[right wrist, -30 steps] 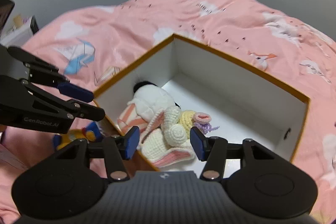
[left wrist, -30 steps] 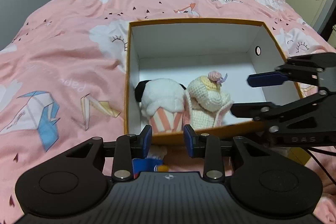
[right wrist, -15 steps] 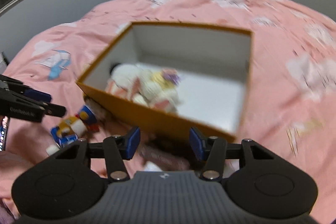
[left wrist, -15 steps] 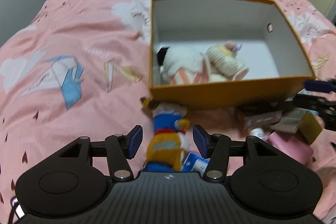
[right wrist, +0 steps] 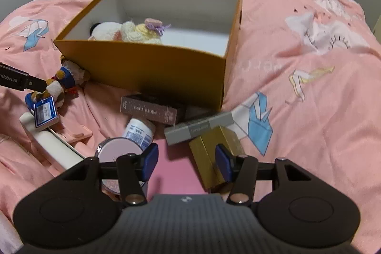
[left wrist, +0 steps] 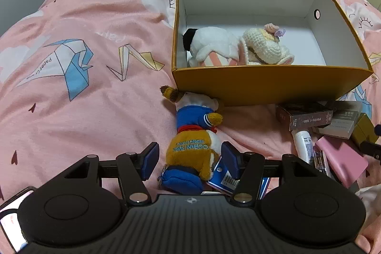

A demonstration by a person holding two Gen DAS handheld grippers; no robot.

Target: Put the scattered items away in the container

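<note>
Fingers (left wrist: pixel 149 160) of the left gripper (left wrist: pixel 188 160) spread wide around a fuzzy Ocean Park plush (left wrist: pixel 191 135) lying beside the rigid orange box (left wrist: pixel 269 85); right gripper (right wrist: pixel 187 160) gapes, empty, over a glossy gold carton (right wrist: pixel 212 146) and smooth pink card (right wrist: pixel 175 170).

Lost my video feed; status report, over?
Left gripper open around plush dog. Right gripper open above gold box. Orange box unobstructed.
</note>
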